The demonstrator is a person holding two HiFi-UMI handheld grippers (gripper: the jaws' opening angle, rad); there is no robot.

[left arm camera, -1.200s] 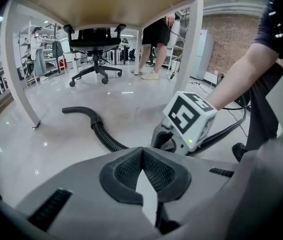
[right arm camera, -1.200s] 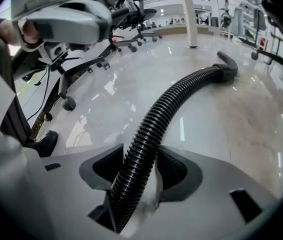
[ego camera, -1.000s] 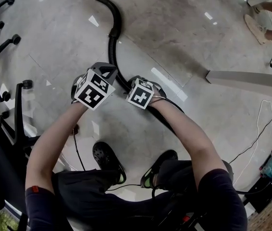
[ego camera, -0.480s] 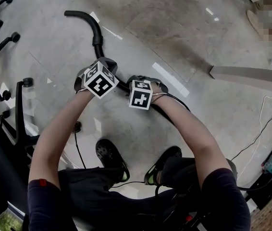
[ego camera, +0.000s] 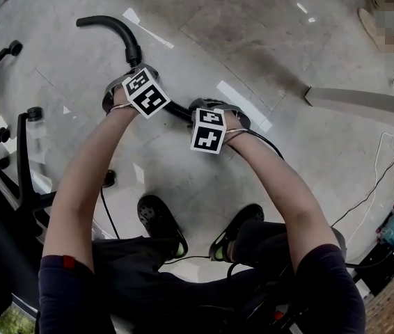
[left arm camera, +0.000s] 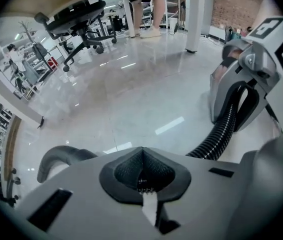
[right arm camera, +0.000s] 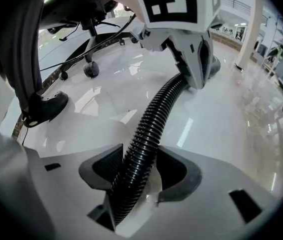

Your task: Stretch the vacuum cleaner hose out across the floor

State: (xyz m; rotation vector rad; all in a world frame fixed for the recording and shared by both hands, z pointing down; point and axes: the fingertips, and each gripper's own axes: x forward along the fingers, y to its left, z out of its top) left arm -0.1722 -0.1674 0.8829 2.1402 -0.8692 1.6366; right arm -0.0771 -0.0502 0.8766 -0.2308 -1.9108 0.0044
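The biggest risk lies along the hose [ego camera: 177, 108] itself. It runs from its curved rigid end [ego camera: 103, 24] in the upper left of the head view, passes under both your hands at centre, and goes off toward the lower right. It is bent rather than straight. If you draw your hands apart too sharply, the ribbed wall may slide through the grip or kink at the bend.

The right hand-held gripper [right arm camera: 140, 164] pinches the hose between its pads, so that side looks secure. The left hand-held gripper [left arm camera: 141, 156] is pressed together with nothing between its pads. The hose passes beyond its tips, and I cannot tell whether it bears on the hose at all. I judge it could skid off and leave the curved end loose.

Around you, the floor [ego camera: 253, 40] has most room toward the top of the frame. Office chairs [ego camera: 24, 158] crowd the left edge near the curved end, so swinging it left risks catching a caster. A pale bar [ego camera: 364, 103] lies at the right, well apart. Thin cables [ego camera: 372, 192] trail at the lower right. Another cable [ego camera: 106, 211] runs beside your shoes [ego camera: 159, 225], where it could snag a step.
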